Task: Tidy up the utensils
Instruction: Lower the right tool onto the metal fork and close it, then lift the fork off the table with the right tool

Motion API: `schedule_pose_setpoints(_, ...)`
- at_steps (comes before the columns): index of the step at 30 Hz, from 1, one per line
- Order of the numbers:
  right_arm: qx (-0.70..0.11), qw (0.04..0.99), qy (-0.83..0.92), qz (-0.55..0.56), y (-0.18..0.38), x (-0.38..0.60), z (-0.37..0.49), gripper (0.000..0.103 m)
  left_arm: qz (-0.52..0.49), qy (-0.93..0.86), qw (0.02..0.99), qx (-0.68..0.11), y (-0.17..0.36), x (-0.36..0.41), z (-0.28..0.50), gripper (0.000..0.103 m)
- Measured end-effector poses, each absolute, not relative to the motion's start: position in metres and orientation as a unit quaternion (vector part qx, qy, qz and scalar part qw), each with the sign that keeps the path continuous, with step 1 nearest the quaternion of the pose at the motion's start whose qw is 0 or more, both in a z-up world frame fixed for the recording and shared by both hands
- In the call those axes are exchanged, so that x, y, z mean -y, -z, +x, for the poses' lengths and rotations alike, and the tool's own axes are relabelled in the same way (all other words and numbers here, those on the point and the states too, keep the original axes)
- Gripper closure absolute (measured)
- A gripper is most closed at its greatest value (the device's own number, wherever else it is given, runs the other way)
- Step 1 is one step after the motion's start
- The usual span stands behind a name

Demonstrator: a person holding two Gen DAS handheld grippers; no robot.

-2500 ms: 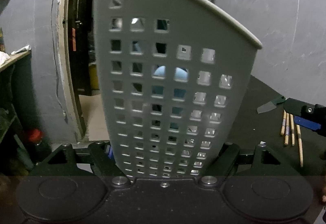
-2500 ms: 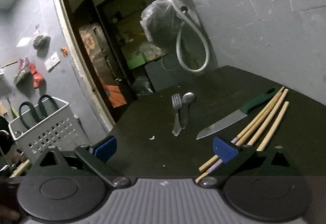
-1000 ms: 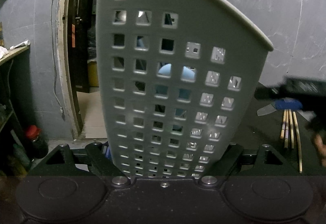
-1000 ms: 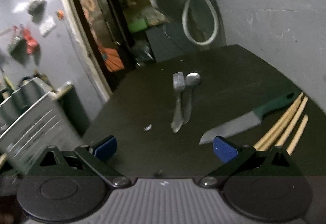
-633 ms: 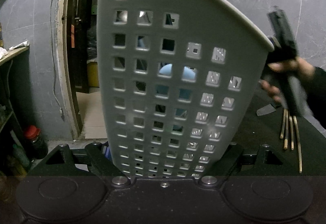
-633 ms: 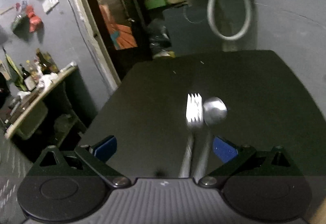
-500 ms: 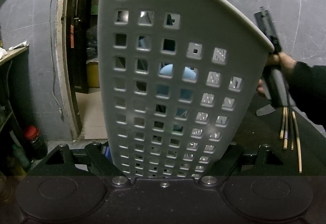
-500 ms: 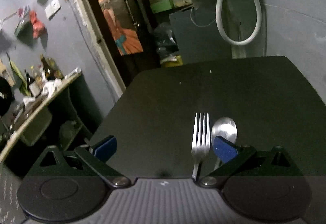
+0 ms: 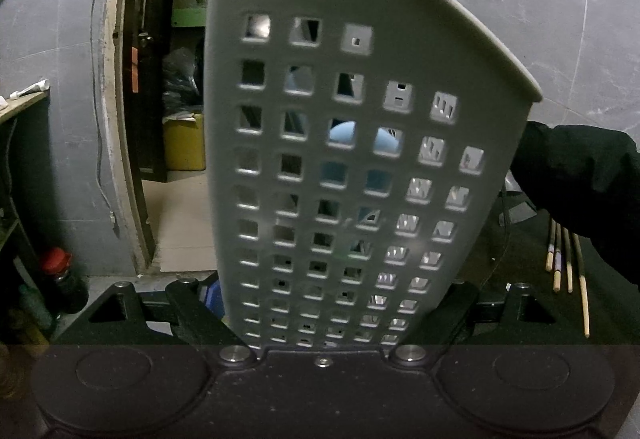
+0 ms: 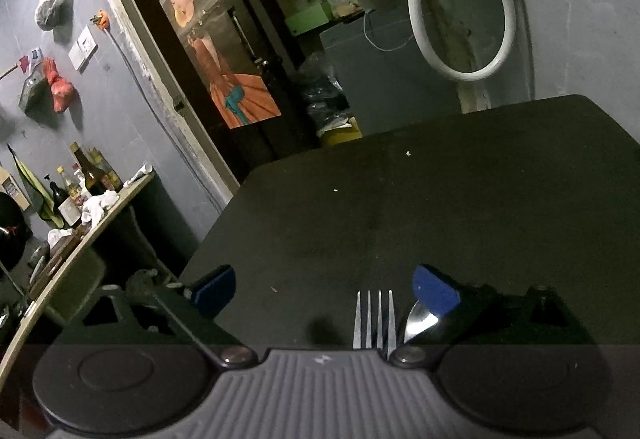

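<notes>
Left gripper: fingers closed on the wall of the grey perforated basket, held upright in front of the lens; something blue shows through its holes
Right gripper: fingers spread wide, holding nothing, low over the black table
Utensils: fork between the fingers, nearer the right one; spoon touching or under the right pad; chopsticks lie apart
Risk: closing now may pinch both or push the spoon aside, because they lie so close; a flat fork may slip from the pads
Room: bare tabletop ahead; left edge near the left finger; basket blocks the left view
</notes>
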State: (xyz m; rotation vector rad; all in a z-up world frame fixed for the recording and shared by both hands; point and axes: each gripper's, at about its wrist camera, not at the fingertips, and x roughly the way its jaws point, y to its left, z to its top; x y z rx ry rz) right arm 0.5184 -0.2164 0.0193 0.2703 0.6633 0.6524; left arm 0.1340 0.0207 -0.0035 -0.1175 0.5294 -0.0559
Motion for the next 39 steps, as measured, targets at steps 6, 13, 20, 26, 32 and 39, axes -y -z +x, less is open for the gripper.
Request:
schedule_pose_setpoints(6,-0.339,0.884,-0.307,0.097,-0.013,0.213,0.511,0.039,-0.057,0.027,0.963,-0.262,0.004,-0.021,0.135,0.018)
schedule_pose_setpoints(13,-0.338,0.891,-0.296,0.060,-0.014,0.219,0.490,0.079,-0.057,0.027,0.963,-0.262,0.005,-0.022,0.135,0.017)
schedule_pose_setpoints(20,-0.338,0.893,-0.295,0.039,-0.017,0.218,0.457,0.079,-0.056,0.027,0.963,-0.263,0.005,-0.022,0.135,0.017)
schedule_pose_setpoints(26,-0.352,0.891,-0.283,0.055,-0.017,0.225,0.405,0.079,-0.056,0.026,0.963,-0.264,0.005,-0.021,0.135,0.017)
schedule_pose_setpoints(32,-0.351,0.885,-0.299,0.063,-0.018,0.237,0.345,0.079,-0.057,0.025,0.963,-0.262,0.005,-0.021,0.134,0.017)
schedule_pose_setpoints(39,-0.350,0.875,-0.329,0.057,-0.015,0.248,0.308,0.074,-0.055,0.021,0.963,-0.264,0.005,-0.020,0.133,0.018)
